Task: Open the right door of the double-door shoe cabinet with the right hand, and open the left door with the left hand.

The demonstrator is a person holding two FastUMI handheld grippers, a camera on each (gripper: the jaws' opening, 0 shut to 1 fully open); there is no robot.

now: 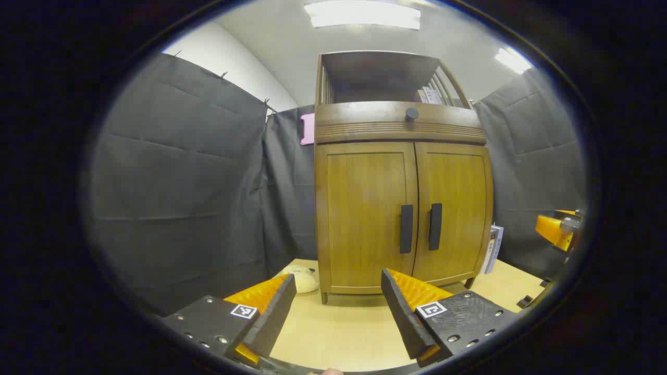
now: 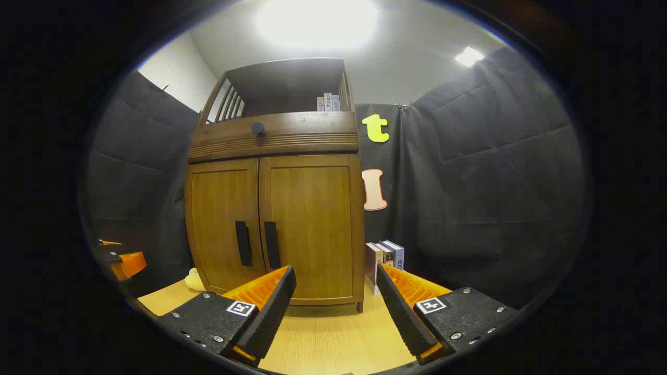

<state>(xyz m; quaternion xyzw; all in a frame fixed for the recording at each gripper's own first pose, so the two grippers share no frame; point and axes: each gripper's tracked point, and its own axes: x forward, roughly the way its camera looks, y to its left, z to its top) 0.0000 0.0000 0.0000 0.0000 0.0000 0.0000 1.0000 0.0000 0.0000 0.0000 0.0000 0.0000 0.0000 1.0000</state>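
1. Standing upright toward the far side of the pale table (image 1: 338, 333), shoe cabinet (image 1: 401, 208) with both doors closed; flush seam between right door (image 2: 312, 229) and left door (image 2: 224, 229).
2. Mounted just beside the seam, two dark vertical bars: right handle (image 2: 271, 245) and left handle (image 2: 242, 243), near each other yet apart. Seen in the left gripper view as left handle (image 1: 406, 229) and right handle (image 1: 435, 226).
3. Above the doors, a ribbed drawer front with a round knob (image 2: 258, 128), then an open shelf holding a few books (image 2: 328, 102).
4. Hovering in front of the cabinet, right gripper (image 2: 333, 291), released, fingers spread wide, nothing between them, well short of the doors and aimed somewhat right of the right handle.
5. Hovering likewise, left gripper (image 1: 338, 297), released and empty, aimed at the lower left door, left of its handle. Glimpsed also at the left edge of the right gripper view (image 2: 122, 260); right gripper glimpsed at the right edge of the left gripper view (image 1: 557, 229).
6. Judged as the approach stage: neither door touched, opening of the right door not yet begun.
7. Needed next, by this judgement: carrying the right gripper forward and a little left, straddling the right handle, clenching on it, then pulling along the door's swing; left side after that.
8. Lying around the cabinet: upright books (image 2: 385, 258) on the table at its right side, a pale soft object (image 1: 302, 278) by its left foot, dark cloth wall (image 1: 182, 182) behind.
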